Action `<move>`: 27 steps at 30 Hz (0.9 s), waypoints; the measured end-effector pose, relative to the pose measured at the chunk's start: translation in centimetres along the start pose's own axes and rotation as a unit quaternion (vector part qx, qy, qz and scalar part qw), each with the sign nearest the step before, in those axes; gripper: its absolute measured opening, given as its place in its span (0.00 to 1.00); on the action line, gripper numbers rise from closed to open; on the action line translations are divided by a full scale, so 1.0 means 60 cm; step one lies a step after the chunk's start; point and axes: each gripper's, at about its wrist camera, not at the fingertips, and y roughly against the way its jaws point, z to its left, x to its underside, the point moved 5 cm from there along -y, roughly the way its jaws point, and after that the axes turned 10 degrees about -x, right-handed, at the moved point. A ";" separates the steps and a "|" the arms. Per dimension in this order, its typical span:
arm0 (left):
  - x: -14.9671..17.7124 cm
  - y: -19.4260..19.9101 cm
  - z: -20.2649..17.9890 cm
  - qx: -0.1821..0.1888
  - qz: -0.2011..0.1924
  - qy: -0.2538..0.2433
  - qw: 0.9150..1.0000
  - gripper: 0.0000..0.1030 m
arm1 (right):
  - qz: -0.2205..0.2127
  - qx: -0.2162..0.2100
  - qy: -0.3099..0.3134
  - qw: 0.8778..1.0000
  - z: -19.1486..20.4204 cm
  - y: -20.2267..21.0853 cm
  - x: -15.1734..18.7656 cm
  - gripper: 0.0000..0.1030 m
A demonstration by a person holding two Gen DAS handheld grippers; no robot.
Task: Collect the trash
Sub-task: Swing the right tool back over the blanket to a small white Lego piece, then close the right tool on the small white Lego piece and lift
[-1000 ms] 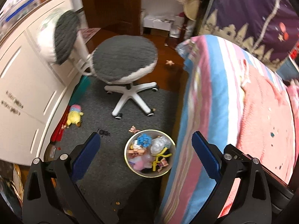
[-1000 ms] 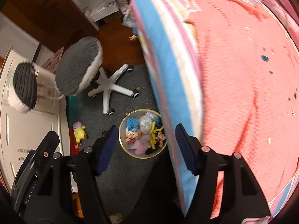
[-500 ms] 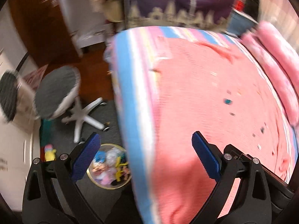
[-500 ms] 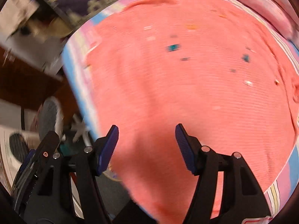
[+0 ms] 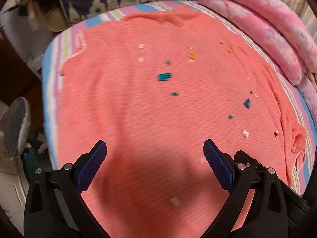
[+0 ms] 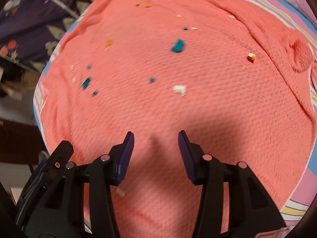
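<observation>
Left gripper point(image 5: 154, 148) hanging over coral blanket point(image 5: 128, 109), jaws spread wide, nothing between them. Right gripper point(image 6: 156, 136) also over blanket, jaws apart but narrower, empty too. Trash = small scraps scattered on blanket ahead of both: teal bit point(image 5: 164, 77), smaller teal ones further right, white scrap point(image 6: 179, 89), orange crumb point(image 5: 192, 56), pale scrap point(image 5: 175, 201) between left fingers. Striped sheet point(image 5: 49, 75) around blanket edges, pink quilt point(image 5: 257, 25) far right. Pretty blurry overall.

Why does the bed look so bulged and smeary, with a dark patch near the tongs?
Both wrist views: fisheye lenses bulge the pink blanket. Left wrist view: motion blur smears the scraps. Right wrist view: the white scrap looks crisper, and shadow darkens the blanket before the open right tongs.
</observation>
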 end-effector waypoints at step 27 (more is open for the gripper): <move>-0.038 -0.105 -0.094 0.015 0.048 -0.016 0.999 0.93 | 0.011 0.027 0.022 0.999 -0.044 -0.077 -0.094 0.16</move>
